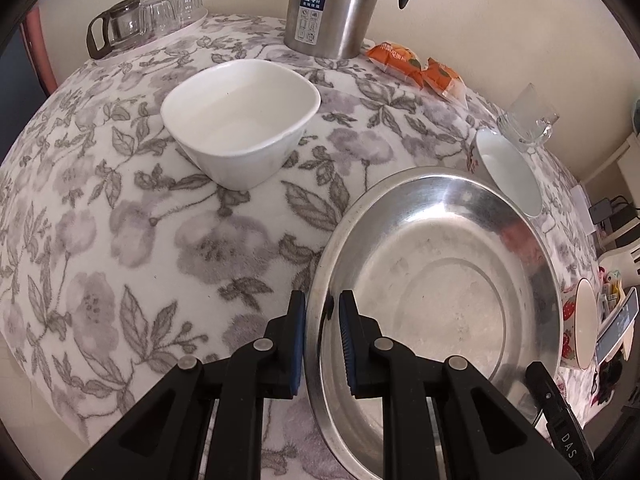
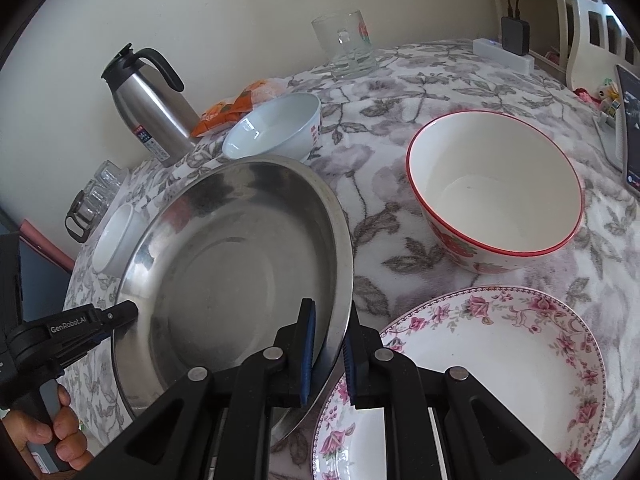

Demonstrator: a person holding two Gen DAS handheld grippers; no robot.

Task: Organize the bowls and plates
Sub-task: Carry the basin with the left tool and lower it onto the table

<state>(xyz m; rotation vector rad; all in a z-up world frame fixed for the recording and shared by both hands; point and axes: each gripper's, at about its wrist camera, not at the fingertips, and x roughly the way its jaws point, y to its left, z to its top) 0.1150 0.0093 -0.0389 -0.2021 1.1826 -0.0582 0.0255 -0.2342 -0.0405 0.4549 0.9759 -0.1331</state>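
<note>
A wide steel dish (image 1: 440, 280) (image 2: 240, 260) is held by both grippers. My left gripper (image 1: 322, 314) is shut on its left rim, and its fingertip (image 2: 124, 312) shows at that rim in the right wrist view. My right gripper (image 2: 330, 340) is shut on the dish's right rim, which hangs over the edge of a pink-flowered plate (image 2: 480, 380). A white square bowl (image 1: 240, 120) (image 2: 116, 236) stands beyond the dish on the left. A small white bowl (image 1: 508, 172) (image 2: 276, 128) sits behind it. A strawberry-patterned bowl (image 2: 496, 188) (image 1: 580, 328) stands to the right.
On the flowered tablecloth (image 1: 120, 240) at the back stand a steel thermos jug (image 1: 328, 4) (image 2: 148, 108), orange snack packets (image 1: 420, 68), a glass mug (image 1: 528, 120) (image 2: 348, 48) and a tray of glass cups with a glass pot (image 1: 152, 16). A phone (image 2: 628, 120) leans at the right edge.
</note>
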